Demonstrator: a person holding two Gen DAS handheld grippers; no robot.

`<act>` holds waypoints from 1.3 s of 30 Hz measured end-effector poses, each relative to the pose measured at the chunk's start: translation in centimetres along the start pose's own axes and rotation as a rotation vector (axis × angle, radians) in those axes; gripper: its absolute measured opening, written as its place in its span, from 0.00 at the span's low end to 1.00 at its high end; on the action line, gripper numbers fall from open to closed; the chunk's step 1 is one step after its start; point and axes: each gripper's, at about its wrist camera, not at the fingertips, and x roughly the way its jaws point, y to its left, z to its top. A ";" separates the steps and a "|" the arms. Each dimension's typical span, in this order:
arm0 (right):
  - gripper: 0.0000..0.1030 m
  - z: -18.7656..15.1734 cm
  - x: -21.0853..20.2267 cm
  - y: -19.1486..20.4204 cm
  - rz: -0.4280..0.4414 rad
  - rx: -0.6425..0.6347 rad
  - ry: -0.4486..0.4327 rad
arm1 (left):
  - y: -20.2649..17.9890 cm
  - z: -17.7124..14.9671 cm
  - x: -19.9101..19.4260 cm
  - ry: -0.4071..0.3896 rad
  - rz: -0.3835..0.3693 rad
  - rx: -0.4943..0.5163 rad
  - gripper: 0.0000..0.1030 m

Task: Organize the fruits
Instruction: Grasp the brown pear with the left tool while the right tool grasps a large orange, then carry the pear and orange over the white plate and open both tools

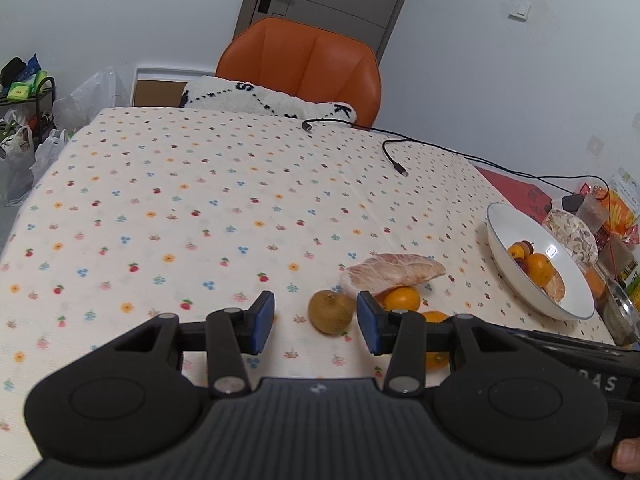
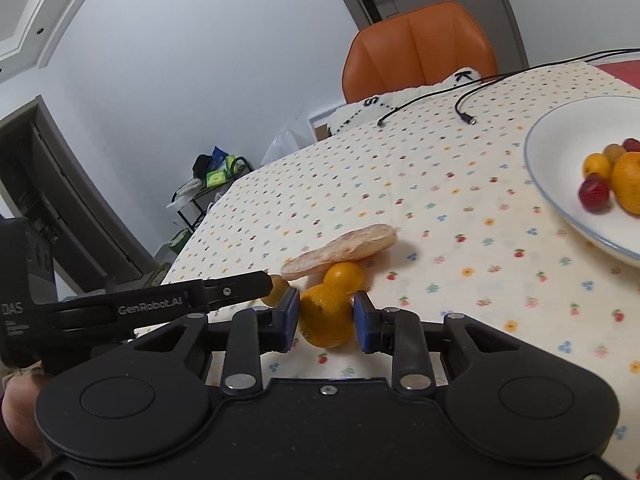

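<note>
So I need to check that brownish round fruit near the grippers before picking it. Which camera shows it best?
The left wrist view: the brown fruit sits whole on the tablecloth between the open left gripper fingers. In the right wrist view only a sliver of it shows, mostly hidden behind the left gripper's finger.

Brown round fruit (image 1: 331,312) on surface. Pale pink pomelo segment (image 1: 394,272) lies atop two oranges (image 2: 327,316). White bowl (image 1: 516,264) holds mixed fruit.
</note>
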 end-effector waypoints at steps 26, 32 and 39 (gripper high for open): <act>0.32 -0.3 0.8 -1.1 -0.027 0.018 -0.012 | -1.0 0.6 -1.1 -0.014 -0.031 0.019 0.24; 0.32 0.3 -1.4 -1.6 -0.029 0.015 -0.067 | -3.0 1.0 -1.2 -0.030 -0.057 0.047 0.24; 0.32 0.9 -4.3 -3.3 -0.060 0.034 -0.124 | -5.7 1.3 -0.5 -0.032 -0.101 0.069 0.24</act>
